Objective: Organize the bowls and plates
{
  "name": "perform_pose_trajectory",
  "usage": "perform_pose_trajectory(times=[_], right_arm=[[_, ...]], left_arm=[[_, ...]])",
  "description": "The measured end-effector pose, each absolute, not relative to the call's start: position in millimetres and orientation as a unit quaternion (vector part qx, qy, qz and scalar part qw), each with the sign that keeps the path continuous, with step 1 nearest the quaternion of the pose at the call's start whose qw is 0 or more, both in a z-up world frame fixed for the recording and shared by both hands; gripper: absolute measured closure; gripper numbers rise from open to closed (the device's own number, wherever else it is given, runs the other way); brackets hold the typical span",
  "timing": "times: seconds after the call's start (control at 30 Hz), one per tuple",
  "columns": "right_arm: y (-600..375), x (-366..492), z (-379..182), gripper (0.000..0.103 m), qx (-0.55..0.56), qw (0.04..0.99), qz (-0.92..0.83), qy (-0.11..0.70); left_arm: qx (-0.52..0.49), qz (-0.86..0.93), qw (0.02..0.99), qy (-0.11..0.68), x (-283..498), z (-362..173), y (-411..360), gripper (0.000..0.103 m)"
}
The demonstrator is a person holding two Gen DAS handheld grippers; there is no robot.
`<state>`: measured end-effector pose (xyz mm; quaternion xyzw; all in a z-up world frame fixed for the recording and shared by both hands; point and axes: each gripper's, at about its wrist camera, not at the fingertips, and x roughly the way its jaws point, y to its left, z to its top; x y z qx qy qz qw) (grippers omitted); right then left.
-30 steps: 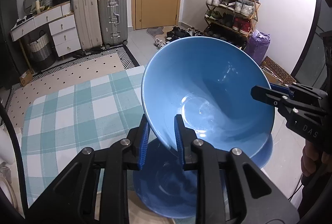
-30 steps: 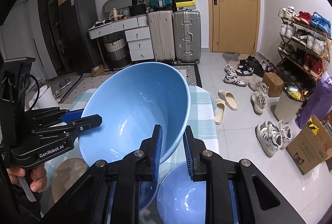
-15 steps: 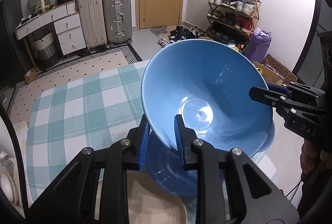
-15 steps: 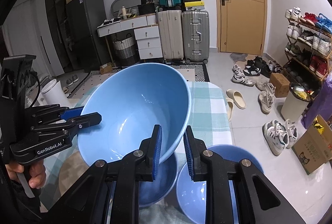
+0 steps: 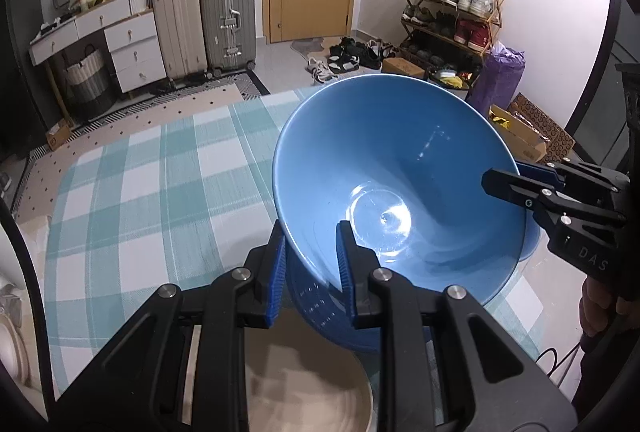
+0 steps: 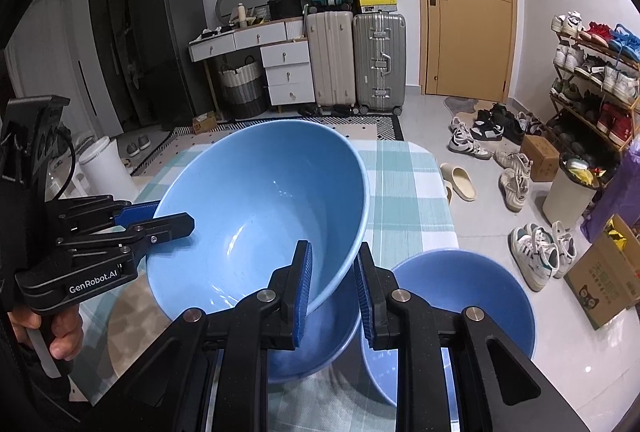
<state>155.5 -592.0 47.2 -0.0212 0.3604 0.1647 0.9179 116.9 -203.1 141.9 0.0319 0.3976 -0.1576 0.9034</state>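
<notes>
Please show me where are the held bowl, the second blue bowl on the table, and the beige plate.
held bowl [image 6: 260, 216]: right wrist view, inner wall.
second bowl [image 6: 472, 296]: right wrist view, inside surface.
beige plate [image 5: 304, 384]: left wrist view, blurred top face.

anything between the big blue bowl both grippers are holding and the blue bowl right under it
Nothing visible. The big blue bowl, pinched by the left gripper and right gripper, hangs tilted directly above the lower blue bowl.

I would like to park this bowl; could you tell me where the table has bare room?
Free: the checked cloth left of the held bowl, out to the far edge. Crowded: near side, with two blue bowls and a beige plate.
</notes>
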Motion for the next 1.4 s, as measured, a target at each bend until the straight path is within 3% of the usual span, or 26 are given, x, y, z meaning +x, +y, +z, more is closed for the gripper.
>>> perform_pose_trajectory(times=[1.4], right_arm=[[-567, 161, -23, 0.08, -0.065, 0.9, 0.13, 0.411]], left_arm=[[0.054, -0.14, 0.886, 0.438, 155, 46, -194, 0.083]])
